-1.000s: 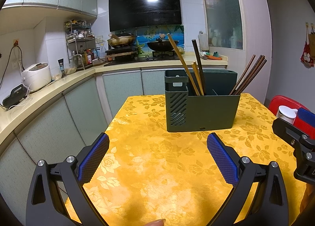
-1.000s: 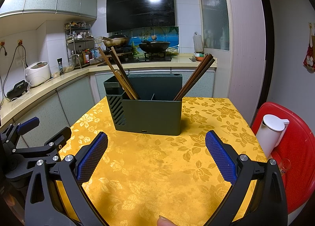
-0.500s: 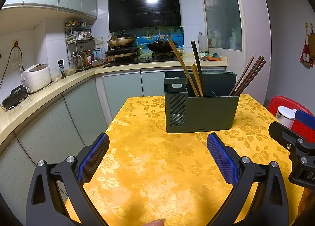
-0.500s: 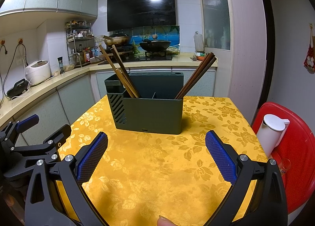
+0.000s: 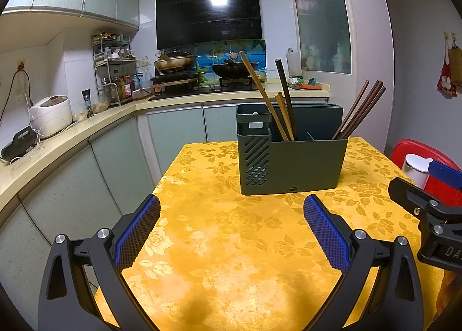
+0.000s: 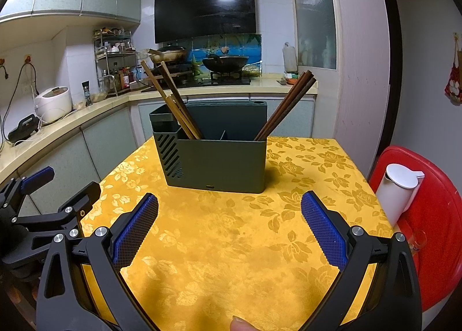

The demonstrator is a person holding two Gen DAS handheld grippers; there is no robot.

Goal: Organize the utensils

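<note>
A dark green utensil holder [image 5: 291, 165] [image 6: 219, 162] stands on the yellow floral tablecloth [image 5: 231, 244]. Light wooden chopsticks [image 5: 265, 103] [image 6: 170, 103] lean left in its left compartment, dark brown chopsticks [image 5: 361, 111] [image 6: 288, 106] lean right in its right compartment. My left gripper [image 5: 231, 230] hovers open over the cloth, well short of the holder, nothing between its blue pads. My right gripper [image 6: 229, 228] is likewise open and empty, facing the holder from the front. Each gripper shows at the edge of the other's view.
A white jug [image 6: 400, 188] sits on a red stool [image 6: 433, 230] right of the table. A kitchen counter [image 5: 72, 134] with a rice cooker [image 5: 52, 116] runs along the left; woks on the stove [image 5: 202, 82] stand behind. A fingertip [image 6: 242, 323] shows at the bottom.
Both grippers have pulled back slightly and risen a little from the holder; both stay open. The holder and chopsticks have not moved.
</note>
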